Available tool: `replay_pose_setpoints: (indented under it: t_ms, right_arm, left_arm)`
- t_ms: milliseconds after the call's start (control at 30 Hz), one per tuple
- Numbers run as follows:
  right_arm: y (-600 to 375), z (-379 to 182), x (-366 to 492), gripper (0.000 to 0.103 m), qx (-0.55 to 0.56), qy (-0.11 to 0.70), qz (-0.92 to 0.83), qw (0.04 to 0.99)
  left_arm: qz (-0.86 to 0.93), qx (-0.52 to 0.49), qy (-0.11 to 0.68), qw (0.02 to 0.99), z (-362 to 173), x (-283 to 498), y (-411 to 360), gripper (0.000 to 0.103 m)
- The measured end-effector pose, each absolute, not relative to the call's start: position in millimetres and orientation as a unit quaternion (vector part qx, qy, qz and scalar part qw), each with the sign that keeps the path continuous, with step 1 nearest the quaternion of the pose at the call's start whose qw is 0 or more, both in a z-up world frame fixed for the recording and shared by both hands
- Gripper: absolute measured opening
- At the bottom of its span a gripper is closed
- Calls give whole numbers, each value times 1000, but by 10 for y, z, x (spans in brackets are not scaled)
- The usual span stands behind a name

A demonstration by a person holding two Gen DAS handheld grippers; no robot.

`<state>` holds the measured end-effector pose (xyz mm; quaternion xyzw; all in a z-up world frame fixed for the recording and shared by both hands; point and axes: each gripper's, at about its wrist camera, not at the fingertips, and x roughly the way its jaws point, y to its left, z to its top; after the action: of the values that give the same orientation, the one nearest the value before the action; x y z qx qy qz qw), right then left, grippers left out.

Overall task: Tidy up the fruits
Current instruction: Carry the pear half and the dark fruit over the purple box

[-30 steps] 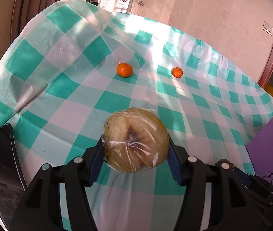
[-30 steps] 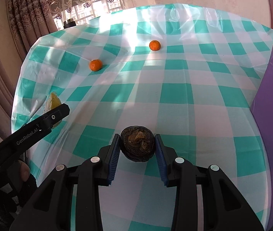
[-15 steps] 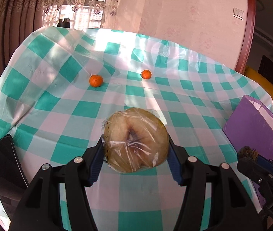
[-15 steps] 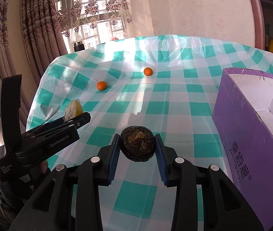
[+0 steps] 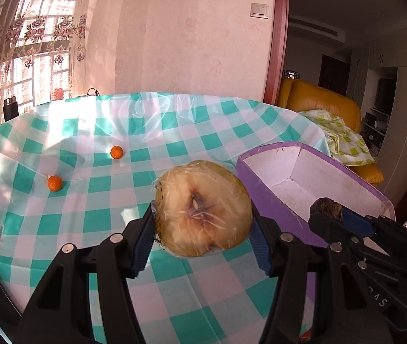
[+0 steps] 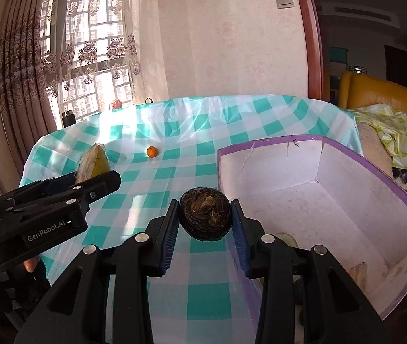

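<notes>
- A table under a teal-and-white checked plastic cloth stands by a pale wall, with a curtained window at the far left and a yellow sofa beyond the right edge.
- The left gripper is clamped on a large, pale yellow-brown fruit wrapped in clear film; its blue pads press the fruit's two sides, and the fruit is held off the cloth, just left of the box.
- The right gripper is closed tight on a small, dark, wrinkled round fruit, which sits between the blue pads above the cloth, right beside the box's near left wall.
- A purple box with a white inside lies open on the right part of the table. Something pale lies at its near bottom edge; what it is cannot be made out.
- In the left wrist view the right gripper pokes in from the right with the dark fruit at the box's rim; in the right wrist view the left gripper, marked "GenRobot.AI", comes in from the left with the wrapped fruit.
- Two small oranges lie on the far left of the cloth, well apart from the box: one nearer, one farther back.
- A dark bottle stands at the table's far edge by the window.
</notes>
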<state>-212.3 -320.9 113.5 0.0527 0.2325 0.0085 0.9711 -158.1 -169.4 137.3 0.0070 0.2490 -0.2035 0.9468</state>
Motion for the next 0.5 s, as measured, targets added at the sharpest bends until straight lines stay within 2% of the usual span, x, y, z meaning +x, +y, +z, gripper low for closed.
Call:
replay_pose_setpoints:
  t_ms: [233,500]
  right_arm:
    - [-3621,1095,-2100,37,50,245,-82,965]
    - [-4090,887,-1877,37,51,305,-140,941]
  left_arm:
    - [-241,46,254,936,1508,-1448,-2326,59]
    - [-269,90,322,903,1337,-1051,-3063,59]
